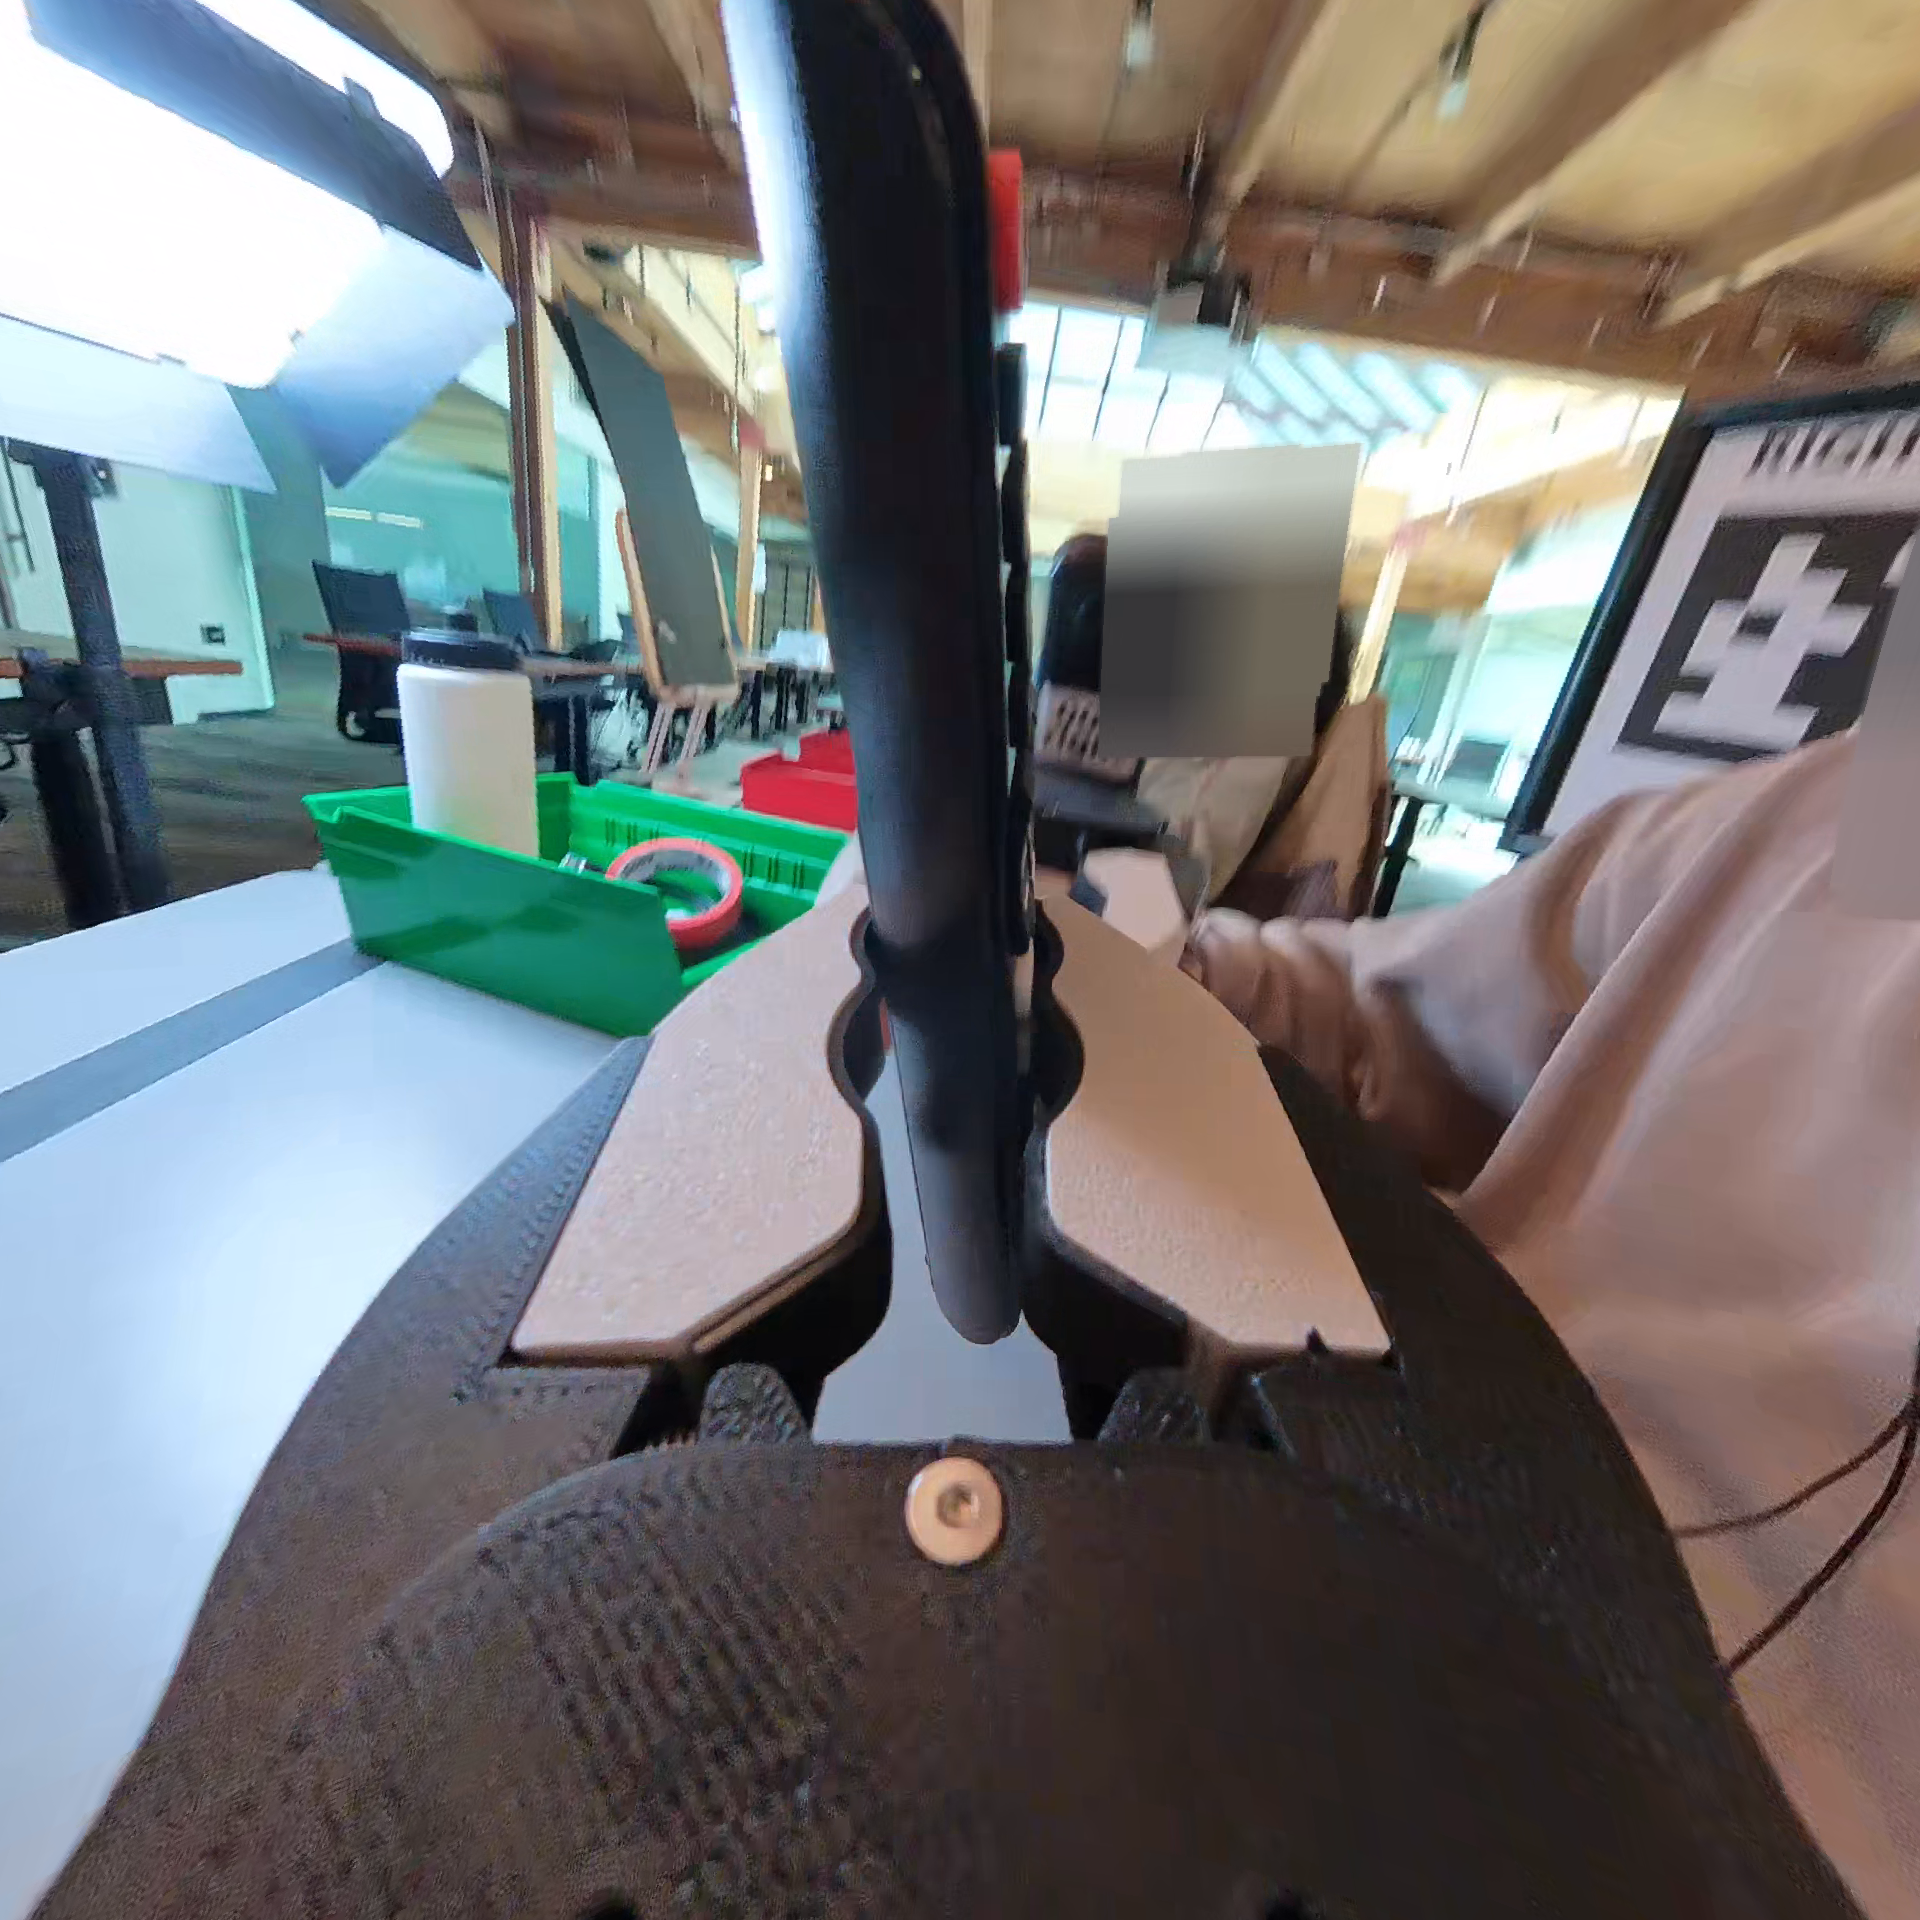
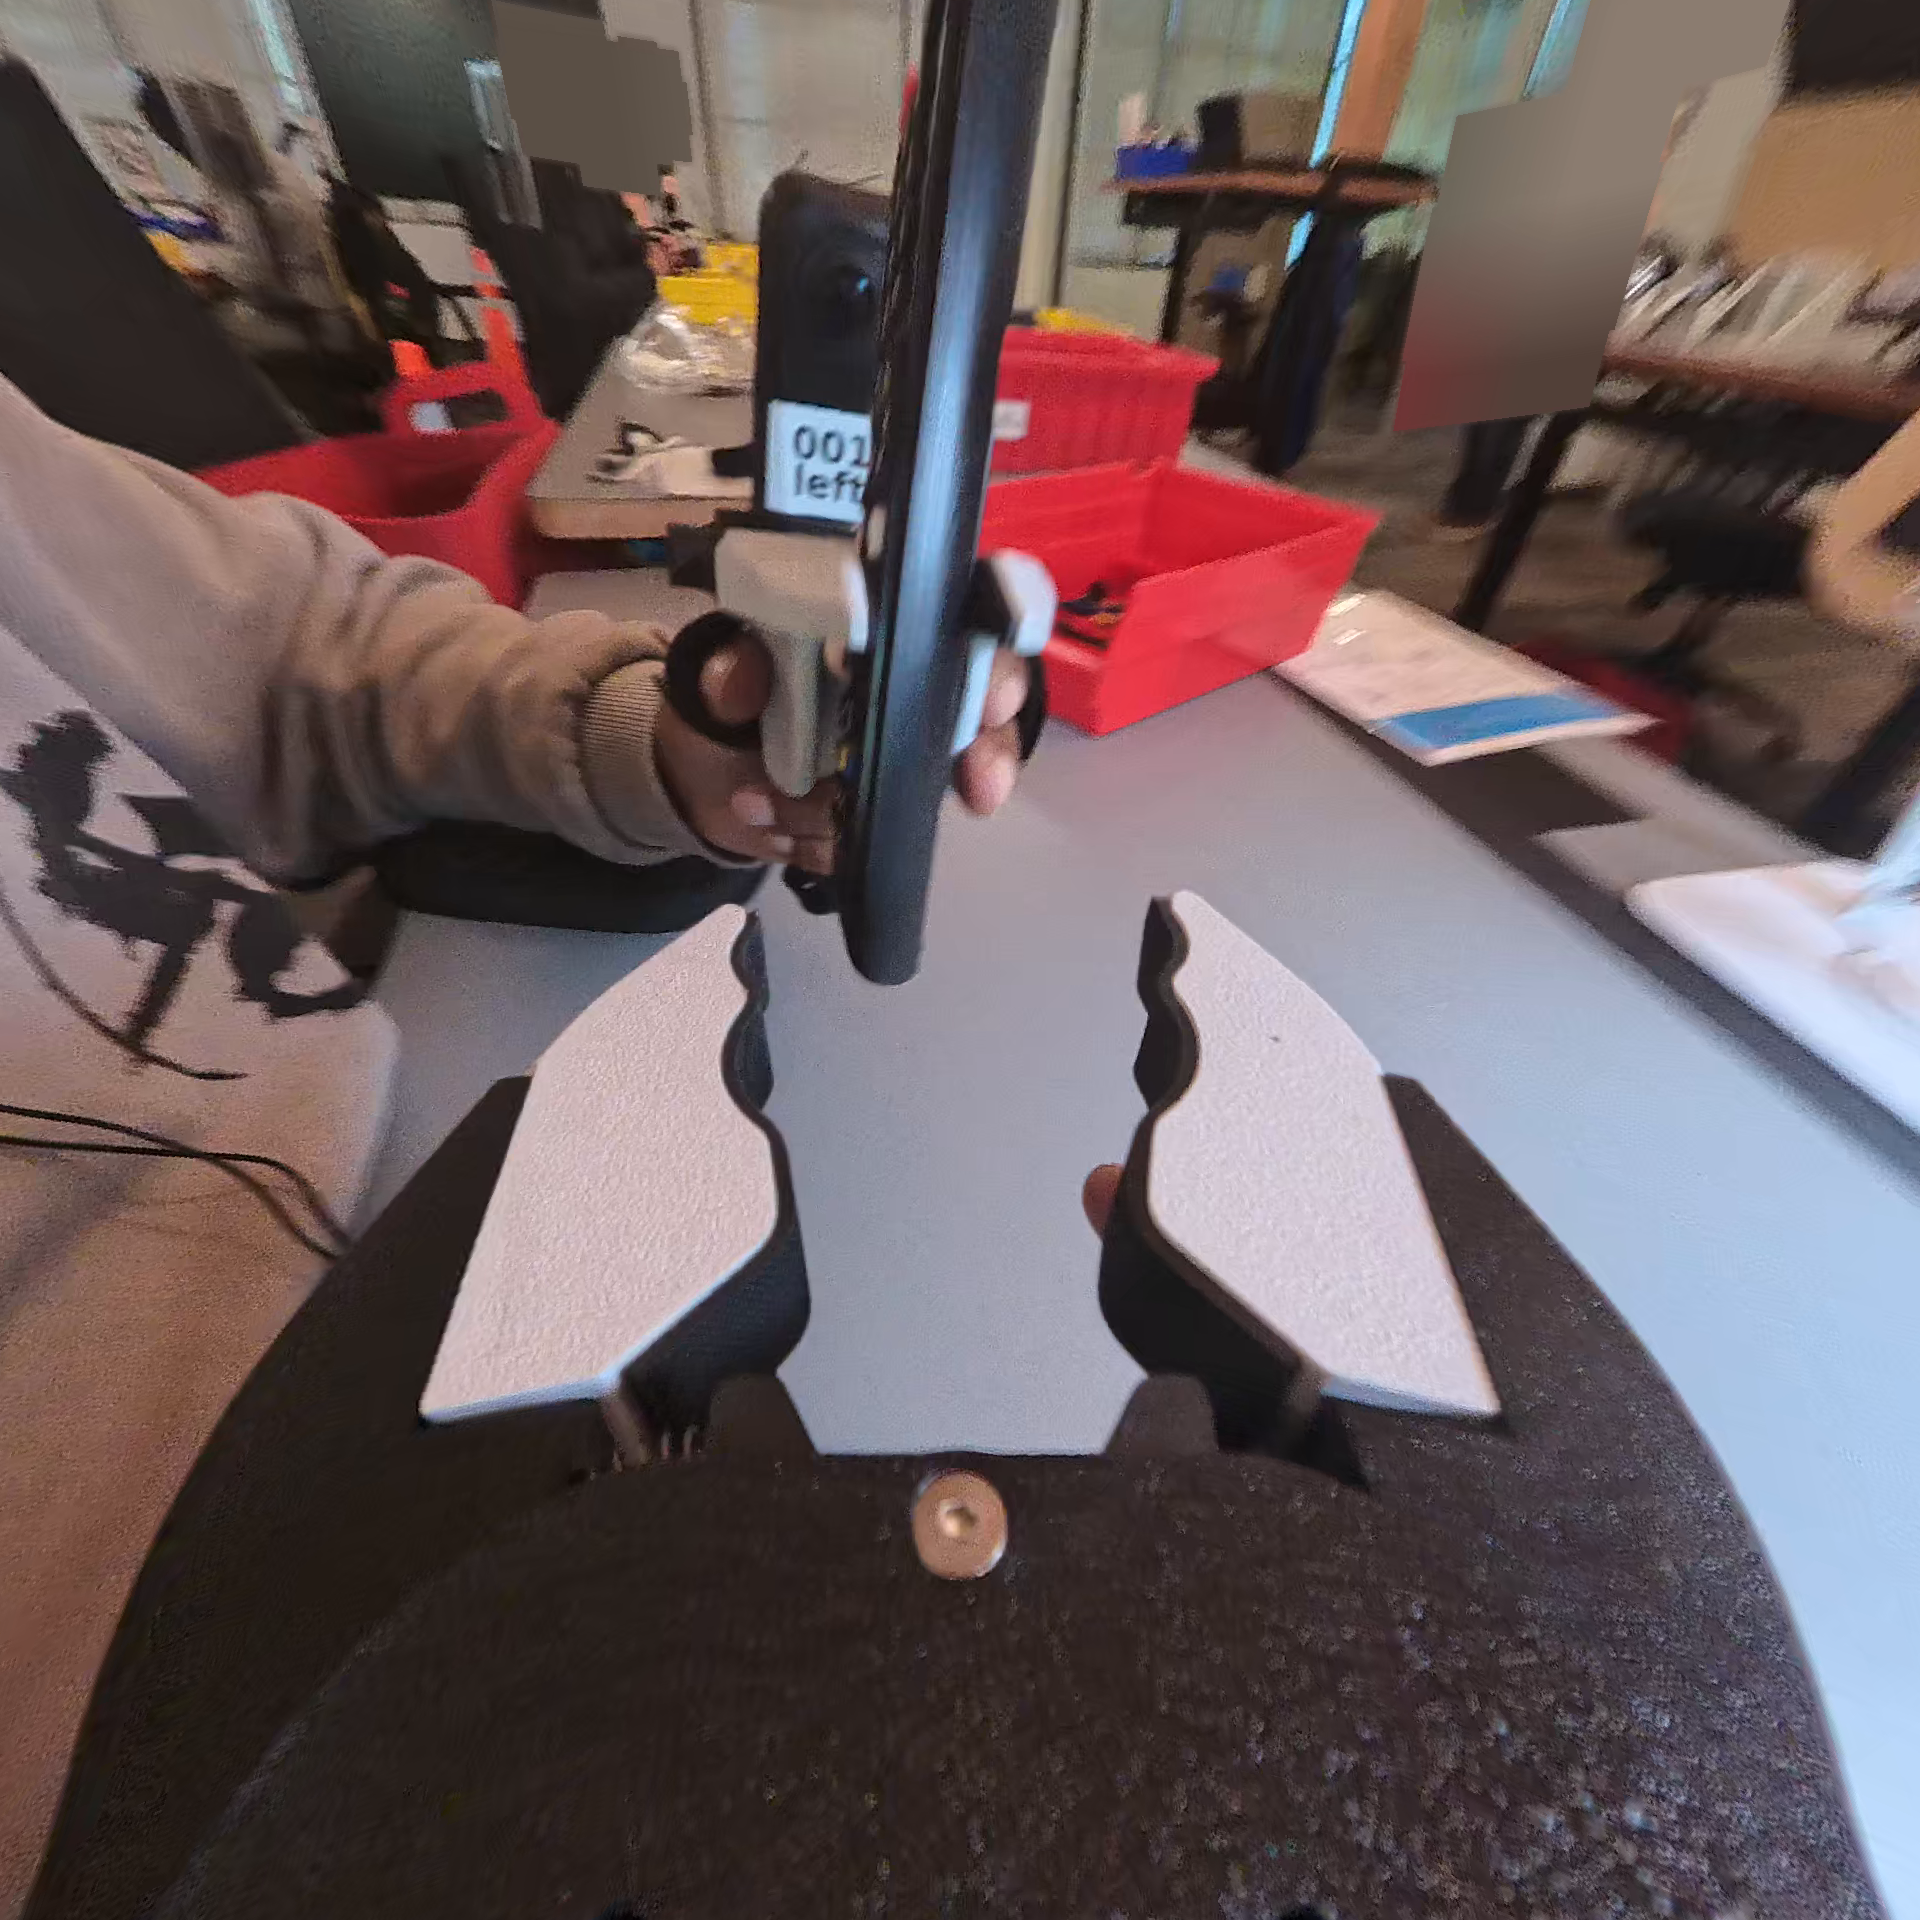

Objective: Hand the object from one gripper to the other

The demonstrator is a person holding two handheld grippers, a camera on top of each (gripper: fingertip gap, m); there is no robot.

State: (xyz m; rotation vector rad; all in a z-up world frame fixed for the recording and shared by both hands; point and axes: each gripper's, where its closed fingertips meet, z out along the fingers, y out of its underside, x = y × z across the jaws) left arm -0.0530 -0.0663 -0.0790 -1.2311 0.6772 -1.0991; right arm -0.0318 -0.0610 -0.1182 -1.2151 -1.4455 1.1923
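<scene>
— Behind us, timber beams are running across the ceiling, and we are working over a smooth grey table (image 2: 1195,935) with red bins at its far edge and a green bin (image 1: 499,914) holding a white bottle and a roll of red tape.

— How far along are we getting?

— About halfway, we are judging. Our left gripper (image 1: 951,1049) is squeezing its two fingers against the object, a long black remote control (image 1: 904,644), and is holding it upright by its lower end. Our right gripper (image 2: 951,997) is standing wide open with nothing between its fingers, and the remote's bottom tip (image 2: 883,951) is hanging just in front of that gap, not yet inside it.

— So what is left?

— We are still needing to bring the right fingers around the remote, close them, then let the left ones go.

— And the feel of things?

— The remote is looking slim, rounded and matt, with a row of raised buttons and a red one near the top. The finger pads (image 2: 623,1164) are showing pale, grainy faces with wavy inner edges, set on rough black printed bodies.
</scene>
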